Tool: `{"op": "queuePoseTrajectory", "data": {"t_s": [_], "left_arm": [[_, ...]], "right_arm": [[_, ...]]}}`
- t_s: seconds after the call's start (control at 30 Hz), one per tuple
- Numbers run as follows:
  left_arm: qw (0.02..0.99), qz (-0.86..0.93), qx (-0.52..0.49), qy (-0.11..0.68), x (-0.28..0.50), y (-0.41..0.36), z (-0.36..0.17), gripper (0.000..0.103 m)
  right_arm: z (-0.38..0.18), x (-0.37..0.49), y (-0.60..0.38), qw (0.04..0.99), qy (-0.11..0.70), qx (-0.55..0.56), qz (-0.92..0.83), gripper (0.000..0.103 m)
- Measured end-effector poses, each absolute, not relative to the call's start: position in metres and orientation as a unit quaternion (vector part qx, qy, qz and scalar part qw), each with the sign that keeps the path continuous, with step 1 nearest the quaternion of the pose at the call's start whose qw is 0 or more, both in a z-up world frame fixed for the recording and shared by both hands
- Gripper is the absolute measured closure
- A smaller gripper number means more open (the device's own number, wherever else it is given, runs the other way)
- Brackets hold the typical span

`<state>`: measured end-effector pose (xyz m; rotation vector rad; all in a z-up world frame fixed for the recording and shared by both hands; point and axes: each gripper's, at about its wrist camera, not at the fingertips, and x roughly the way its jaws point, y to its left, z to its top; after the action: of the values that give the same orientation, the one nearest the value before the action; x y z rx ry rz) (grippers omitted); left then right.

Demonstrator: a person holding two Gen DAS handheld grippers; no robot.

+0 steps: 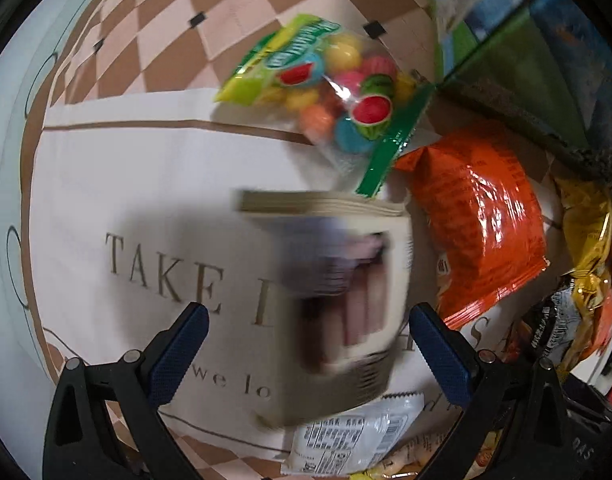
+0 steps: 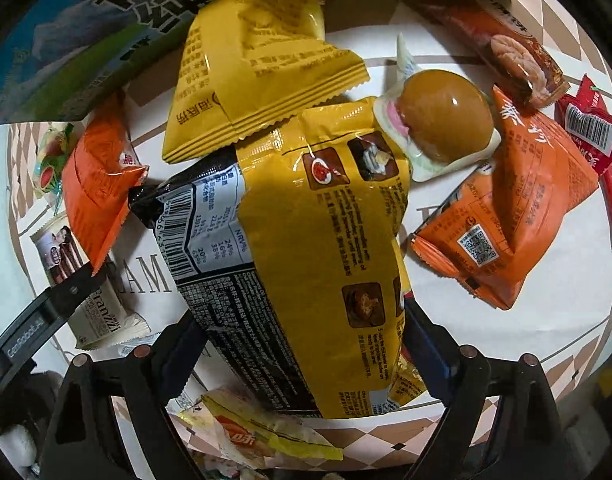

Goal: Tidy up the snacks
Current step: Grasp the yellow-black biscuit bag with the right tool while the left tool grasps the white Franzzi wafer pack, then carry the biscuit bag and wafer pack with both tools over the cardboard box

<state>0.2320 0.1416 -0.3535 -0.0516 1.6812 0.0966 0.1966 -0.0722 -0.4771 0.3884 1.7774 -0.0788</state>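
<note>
while the right gripper is clenched on the big yellow-and-black crinkly noodle packet between its jaws, light, slippery, crushable, best pinched by its edge; left gripper released, blurred cream wafer box between its jaws.

The bench carries a printed cloth; on it lie a candy bag, orange packets, a yellow packet and a sealed egg.
</note>
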Motion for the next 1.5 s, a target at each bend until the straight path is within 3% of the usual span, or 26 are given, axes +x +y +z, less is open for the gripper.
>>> {"op": "queuePoseTrajectory", "data": {"t_s": [0.27, 0.43, 0.57, 0.8, 1.23, 1.5], "left_arm": [[0.674, 0.026, -0.015, 0.738, 0.240, 0.134, -0.351, 0.045], [0.678, 0.034, -0.003, 0.734, 0.232, 0.130, -0.348, 0.046], [0.680, 0.043, 0.007, 0.732, 0.208, 0.124, -0.346, 0.046], [0.675, 0.048, 0.026, 0.736, 0.190, 0.116, -0.357, 0.045], [0.690, 0.049, 0.023, 0.722, 0.192, 0.117, -0.359, 0.046], [0.716, 0.056, 0.030, 0.695, 0.182, 0.102, -0.319, 0.047]], "right_arm": [[-0.469, 0.203, -0.044, 0.611, 0.778, 0.141, -0.027, 0.006], [-0.472, 0.191, -0.026, 0.606, 0.788, 0.105, -0.035, 0.007], [-0.465, 0.181, -0.019, 0.617, 0.778, 0.109, -0.044, 0.014], [-0.466, 0.151, -0.030, 0.595, 0.775, 0.199, -0.073, 0.013], [-0.486, 0.145, 0.006, 0.604, 0.784, 0.126, -0.071, 0.009], [-0.467, 0.126, 0.023, 0.631, 0.763, 0.121, -0.074, 0.015]]}}
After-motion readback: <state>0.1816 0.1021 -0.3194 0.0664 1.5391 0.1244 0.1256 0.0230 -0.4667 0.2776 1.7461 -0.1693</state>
